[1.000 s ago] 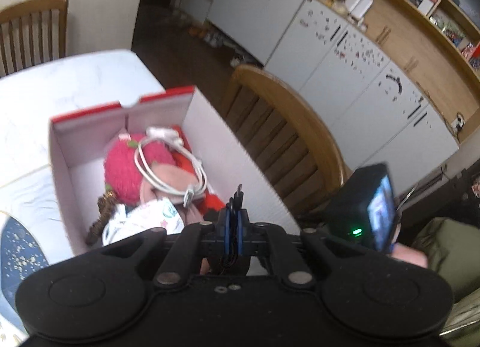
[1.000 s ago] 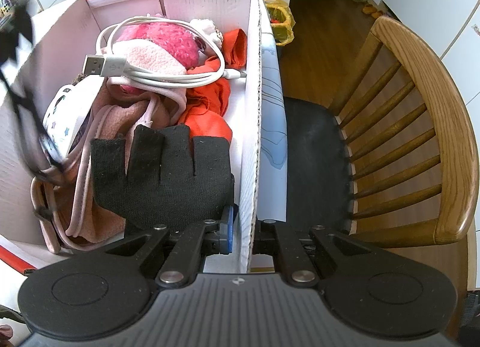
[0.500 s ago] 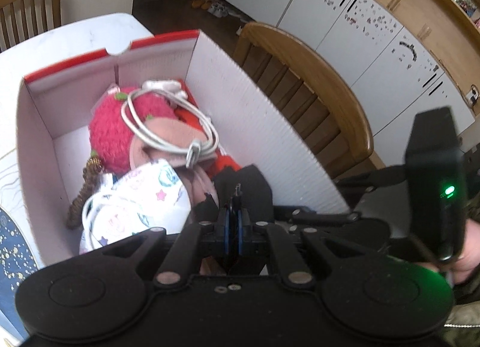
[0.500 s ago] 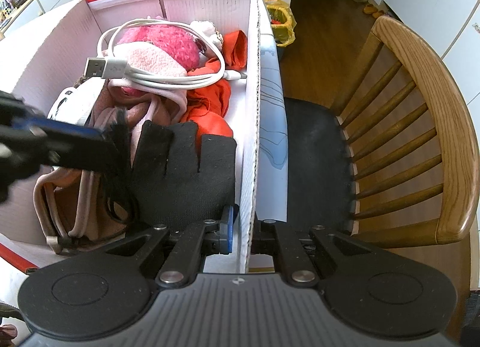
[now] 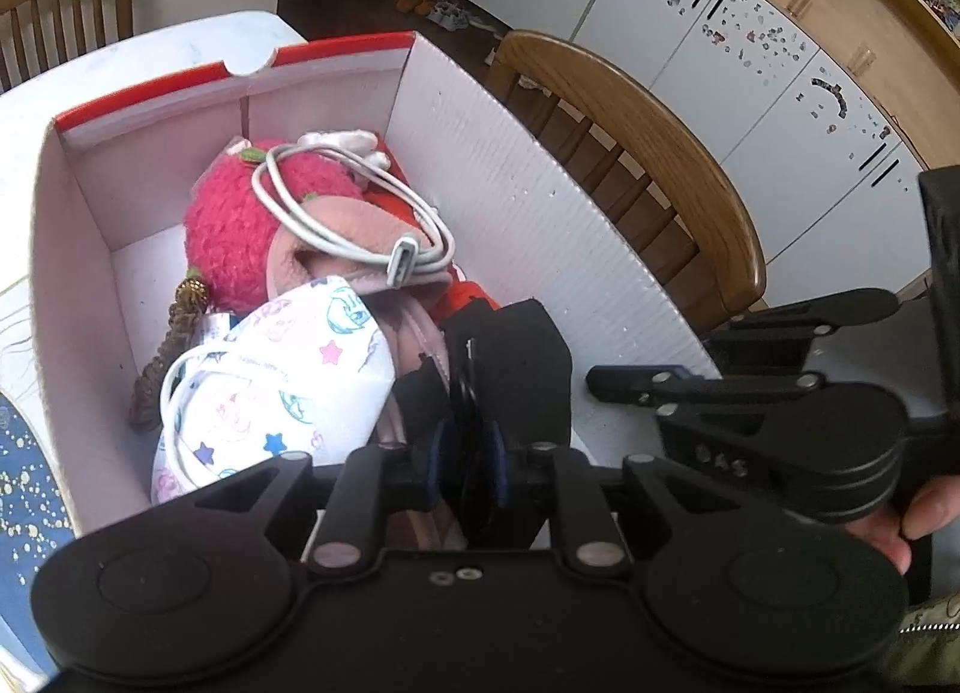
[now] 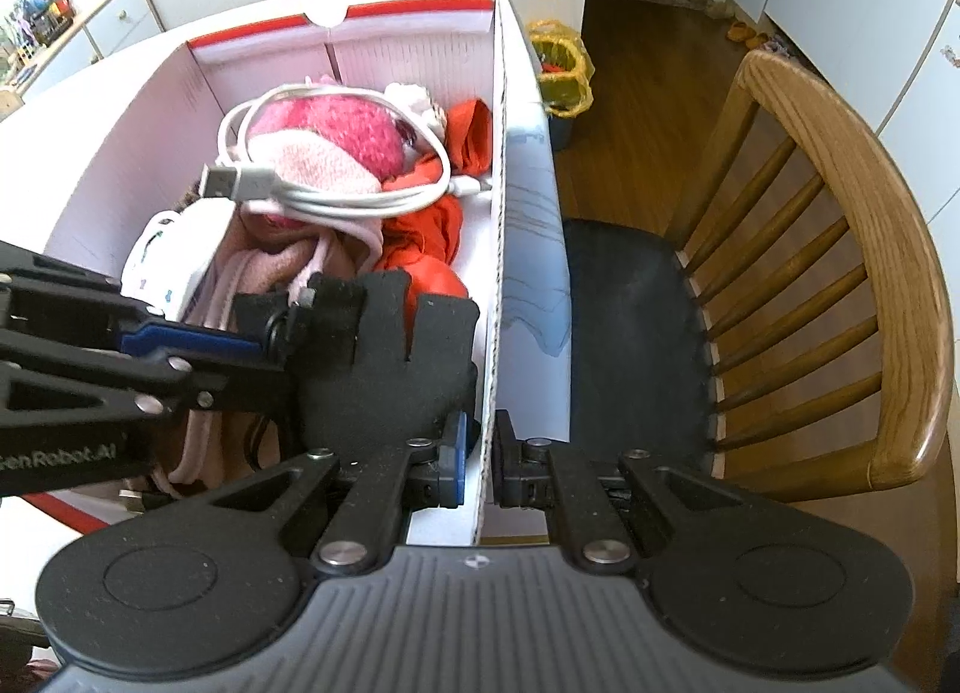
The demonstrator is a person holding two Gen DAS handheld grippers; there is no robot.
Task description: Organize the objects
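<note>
- The white cardboard box (image 5: 528, 225) with a red rim stood open on the white desk (image 5: 180, 42); its far end lay toward 12 o'clock in both wrist views.
- The left tool (image 5: 467, 453) reached into the near end of the box; its jaws had just been opening and stood narrowly apart, with a coiled black cable (image 5: 465, 387) between them. Whether the pads still pressed on the cable could not be told.
- In the right wrist view the left tool (image 6: 273, 342) entered from 9 o'clock, its tip over a black glove (image 6: 414, 357) that lay in the near right part of the box.
- The right tool (image 6: 477, 468) was clamped on the box's right side wall (image 6: 497, 249), one pad inside the box and one outside.
- A white USB cable (image 6: 336, 195), coiled, lay on top of a pink plush toy (image 5: 234, 237) and a pale pink cloth (image 6: 312, 165) at the centre of the box.
- A printed child's face mask (image 5: 288, 381) lay at 9 o'clock of the left tool, touching the pink cloth.
- An orange-red garment (image 6: 432, 231) lay against the right wall, at 12 o'clock of the glove.
- A wooden chair (image 6: 852, 273) with a dark seat stood just beside the box, at 3 o'clock in the right wrist view.
- A person's fingers (image 5: 894, 531) held the right tool's handle at 4 o'clock in the left wrist view.
</note>
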